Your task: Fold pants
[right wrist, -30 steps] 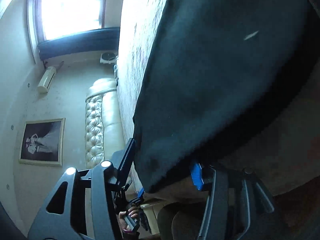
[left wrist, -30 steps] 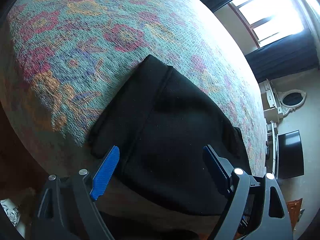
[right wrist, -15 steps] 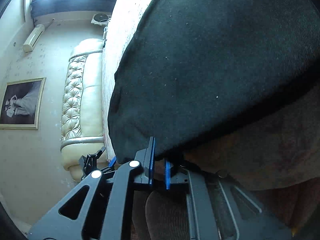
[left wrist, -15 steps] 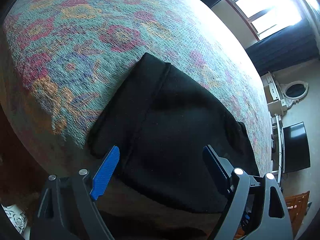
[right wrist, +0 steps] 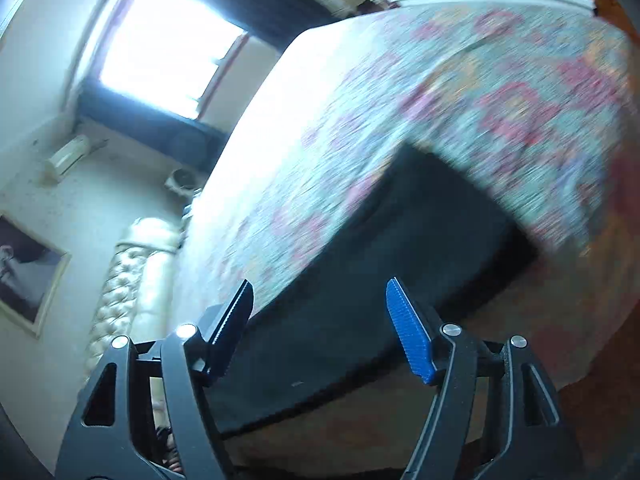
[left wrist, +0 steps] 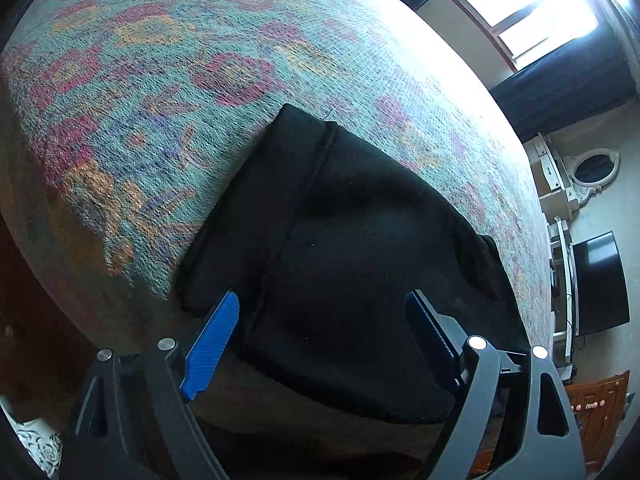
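The black pants (left wrist: 352,248) lie folded into a compact block near the front edge of the bed, on the floral cover. My left gripper (left wrist: 320,336) is open and empty, hovering just above the near edge of the pants. In the right wrist view the pants (right wrist: 400,280) show as a dark block, blurred by motion. My right gripper (right wrist: 320,328) is open and empty, just off the near side of the pants.
The bed cover (left wrist: 168,80) is teal with pink and orange flowers and spreads far beyond the pants. A bright window (left wrist: 524,4), a television (left wrist: 596,284) and a white dresser (left wrist: 560,176) stand past the bed. A tufted cream headboard (right wrist: 120,304) is at left.
My right gripper was shut on the pants' edge half a second ago; it has let go, opened and pulled back and up. My left gripper stayed open and barely moved.
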